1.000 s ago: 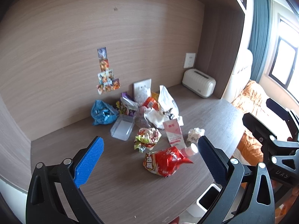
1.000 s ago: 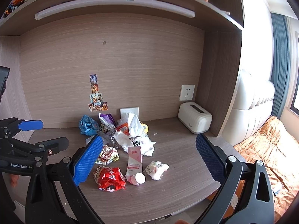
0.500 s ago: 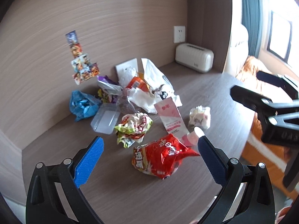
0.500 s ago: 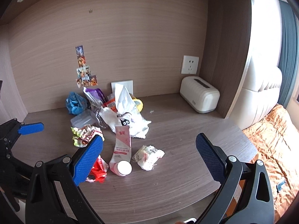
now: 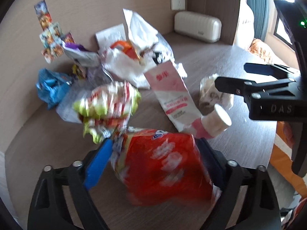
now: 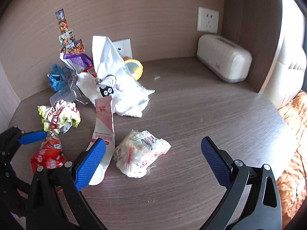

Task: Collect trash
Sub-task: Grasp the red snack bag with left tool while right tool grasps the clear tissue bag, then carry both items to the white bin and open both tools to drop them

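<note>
Trash lies in a heap on the wooden desk [image 6: 191,115]. My left gripper [image 5: 153,153] has its blue pads around a red snack bag [image 5: 163,164], open, with the bag filling the gap; contact is blurred. The red bag also shows in the right wrist view [image 6: 48,153]. My right gripper [image 6: 153,157] is open and empty, low over a crumpled white wrapper [image 6: 142,153]. A pink and white pouch with a round cap [image 6: 103,126] lies beside its left pad. A crumpled green and red wrapper [image 6: 59,117] lies further left.
At the back stand a white plastic bag [image 6: 107,65], a blue bag [image 6: 57,76], a purple packet [image 6: 76,59], a clear box [image 6: 61,95] and a yellow lid [image 6: 134,69]. A white toaster-like box [image 6: 222,57] sits at the right corner. The desk edge and an orange bedcover [image 6: 293,134] are right.
Both grippers have moved forward and down toward the trash. The left gripper now straddles the red snack bag. The right gripper now hangs over the white crumpled wrapper.
</note>
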`<state>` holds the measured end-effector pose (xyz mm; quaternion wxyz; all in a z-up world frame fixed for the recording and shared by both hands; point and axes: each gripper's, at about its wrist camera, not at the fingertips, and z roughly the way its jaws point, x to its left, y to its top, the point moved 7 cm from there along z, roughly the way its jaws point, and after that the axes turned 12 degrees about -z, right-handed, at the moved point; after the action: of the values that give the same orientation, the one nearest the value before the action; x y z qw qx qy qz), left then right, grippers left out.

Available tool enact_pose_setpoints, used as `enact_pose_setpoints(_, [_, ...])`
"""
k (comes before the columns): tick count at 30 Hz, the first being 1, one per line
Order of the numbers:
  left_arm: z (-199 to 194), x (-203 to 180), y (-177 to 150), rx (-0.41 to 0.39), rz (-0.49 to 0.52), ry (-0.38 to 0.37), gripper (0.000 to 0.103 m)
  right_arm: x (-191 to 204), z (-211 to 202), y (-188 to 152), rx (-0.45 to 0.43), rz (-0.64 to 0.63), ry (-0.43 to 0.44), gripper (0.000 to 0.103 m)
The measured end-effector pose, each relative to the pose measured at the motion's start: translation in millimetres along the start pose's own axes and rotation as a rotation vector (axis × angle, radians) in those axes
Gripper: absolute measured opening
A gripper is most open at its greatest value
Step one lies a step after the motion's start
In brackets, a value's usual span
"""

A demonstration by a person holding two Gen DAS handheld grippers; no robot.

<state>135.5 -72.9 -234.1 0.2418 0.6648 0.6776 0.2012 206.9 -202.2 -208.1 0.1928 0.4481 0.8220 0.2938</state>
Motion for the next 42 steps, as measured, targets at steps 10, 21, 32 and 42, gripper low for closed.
enact_pose_setpoints(10, [6.7, -2.7, -11.5, -0.025, 0.040, 0.066, 0.061, 13.9, 29.4, -12.9, 0.065, -0.005, 0.145, 0.069])
enact_pose_setpoints(21, [-19.3, 1.1, -5.2, -0.058, 0.037, 0.085, 0.051, 11.1, 9.8, -8.0, 0.004, -0.011, 0.109, 0.061])
enact_pose_setpoints(32, [-85.9, -19.0, 23.5, -0.176, 0.109, 0.027, 0.048, -4.9, -51.1, -3.7, -0.081, 0.023, 0.017, 0.061])
enact_pose_setpoints(42, [-121.0, -119.2, 21.4, -0.212, 0.272, -0.263, 0.048, -50.4, -127.7, -39.9, -0.101, 0.152, -0.169, 0.061])
